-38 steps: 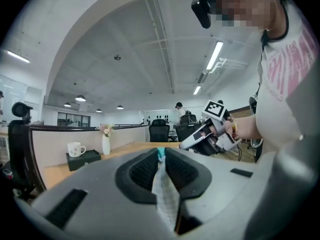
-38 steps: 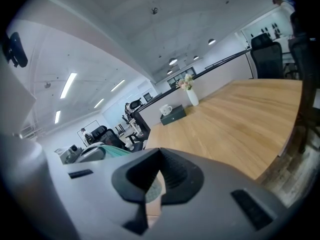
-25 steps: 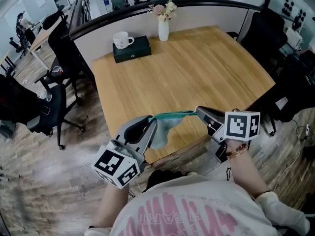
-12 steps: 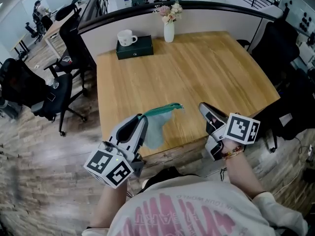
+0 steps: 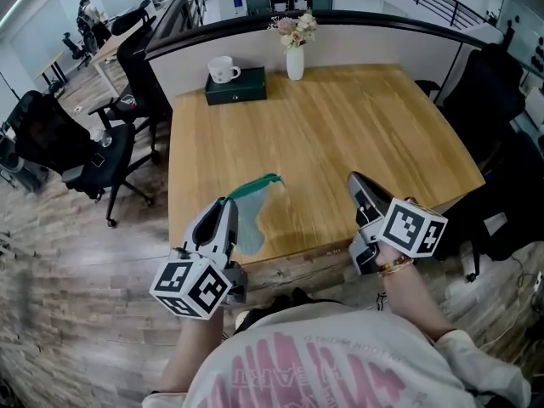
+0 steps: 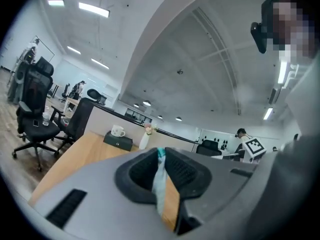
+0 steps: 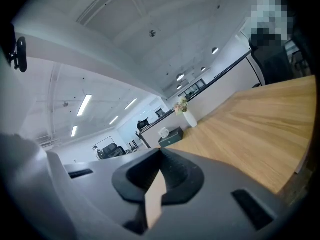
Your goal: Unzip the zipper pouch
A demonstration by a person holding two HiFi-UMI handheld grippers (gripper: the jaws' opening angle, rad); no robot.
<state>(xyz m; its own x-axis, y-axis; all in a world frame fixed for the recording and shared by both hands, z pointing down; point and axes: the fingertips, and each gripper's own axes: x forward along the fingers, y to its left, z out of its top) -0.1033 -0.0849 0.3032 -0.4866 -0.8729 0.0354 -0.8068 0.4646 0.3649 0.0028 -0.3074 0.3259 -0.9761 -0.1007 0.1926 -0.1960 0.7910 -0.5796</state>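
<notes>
**Teal pouch pinched on the left, right jaws bare**

The left gripper [image 5: 226, 209] is clamped on one end of the zipper pouch [image 5: 252, 204] — teal fabric pressed between its pads [image 6: 184, 171], the pouch sitting at the near left corner of the wooden table [image 5: 357, 117]. At the far side a white mug [image 5: 223, 70] stands on a dark box [image 5: 240, 88], with a vase [image 5: 295, 61] of flowers just beside it. The right gripper [image 5: 357, 181], well apart from the pouch, has just been closing — its jaws meet on nothing. The pink print on the person's shirt [image 5: 323, 364] is too blurred to read.
</notes>
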